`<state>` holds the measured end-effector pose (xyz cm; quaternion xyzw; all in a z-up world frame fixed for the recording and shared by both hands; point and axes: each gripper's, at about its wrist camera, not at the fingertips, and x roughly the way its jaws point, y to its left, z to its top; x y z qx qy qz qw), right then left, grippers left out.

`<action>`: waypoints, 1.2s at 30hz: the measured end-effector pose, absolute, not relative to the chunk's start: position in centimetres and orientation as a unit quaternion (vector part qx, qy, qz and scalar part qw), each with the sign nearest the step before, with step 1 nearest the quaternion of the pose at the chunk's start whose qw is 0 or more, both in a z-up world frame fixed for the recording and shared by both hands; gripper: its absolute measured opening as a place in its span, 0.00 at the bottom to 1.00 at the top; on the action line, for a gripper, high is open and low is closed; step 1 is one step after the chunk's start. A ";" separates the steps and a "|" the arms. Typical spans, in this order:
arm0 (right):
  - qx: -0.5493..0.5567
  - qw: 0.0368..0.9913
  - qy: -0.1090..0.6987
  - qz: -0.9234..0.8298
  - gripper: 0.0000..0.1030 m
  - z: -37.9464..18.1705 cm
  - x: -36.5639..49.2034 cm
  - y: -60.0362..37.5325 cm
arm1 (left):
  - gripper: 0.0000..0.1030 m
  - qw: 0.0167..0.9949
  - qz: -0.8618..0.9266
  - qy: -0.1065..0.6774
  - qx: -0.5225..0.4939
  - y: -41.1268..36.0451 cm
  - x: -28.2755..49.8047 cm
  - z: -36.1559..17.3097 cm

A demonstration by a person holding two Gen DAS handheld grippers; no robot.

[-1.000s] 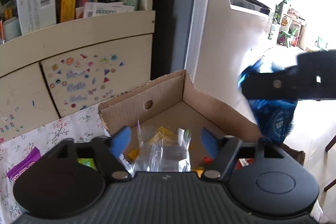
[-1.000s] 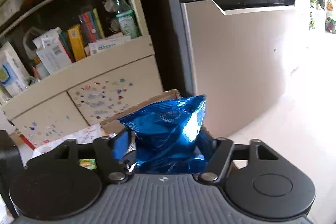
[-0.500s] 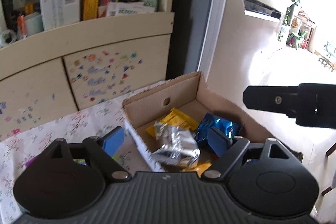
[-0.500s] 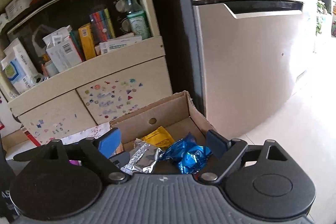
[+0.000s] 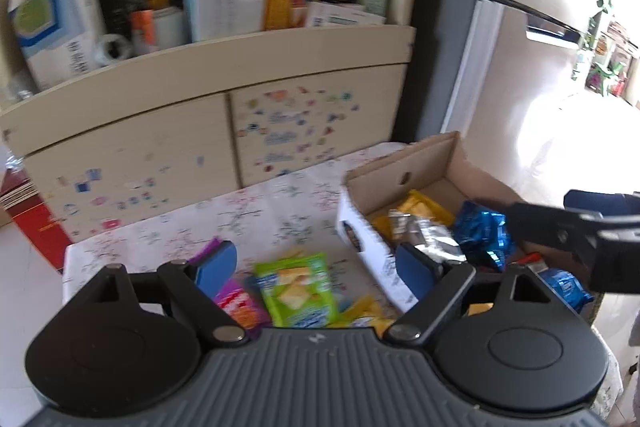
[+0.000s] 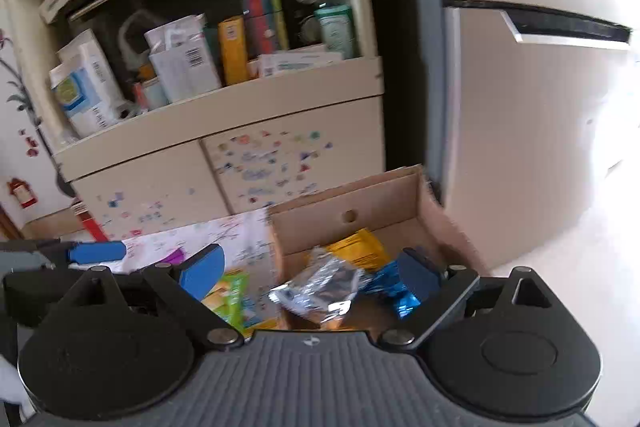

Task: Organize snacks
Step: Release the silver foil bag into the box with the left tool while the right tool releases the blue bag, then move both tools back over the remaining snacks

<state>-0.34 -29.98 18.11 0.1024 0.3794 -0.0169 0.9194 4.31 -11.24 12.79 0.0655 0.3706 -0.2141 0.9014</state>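
Green snack packet [image 5: 294,289] lies flat on floral surface [image 5: 256,211], just left of cardboard box [image 5: 404,163]. I judge it light, crinkly, slippery; pinch at edge seam. My left tongs [image 5: 316,265] hover above, empty, spread wide. My right tongs [image 6: 308,271] opening, nothing gripped. Left view alone shows purple packet [image 5: 236,301]; right view shows silver packet [image 6: 320,287] better.

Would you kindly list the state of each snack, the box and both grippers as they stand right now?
cardboard box: open-topped, on the table, holding packets
blue foil packet: lying in the box, released
silver packet: lying in the box
yellow packet: lying in the box
green packet: flat on the tablecloth, outside the box
left gripper: jaws open, empty
right gripper: jaws opening, nothing gripped
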 end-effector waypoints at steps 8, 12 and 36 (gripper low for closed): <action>0.088 0.910 0.402 0.040 0.94 16.9 -0.2 -26.9 | 0.86 0.901 -0.194 0.380 0.079 -7.2 4.4 12.6; 0.069 0.907 0.410 0.067 0.94 16.3 -0.3 -25.3 | 0.86 0.898 -0.186 0.389 0.088 -5.8 4.5 11.9; -0.040 0.846 0.494 0.197 0.94 10.1 0.6 -18.8 | 0.87 0.853 -0.272 0.407 0.180 -0.9 2.7 4.0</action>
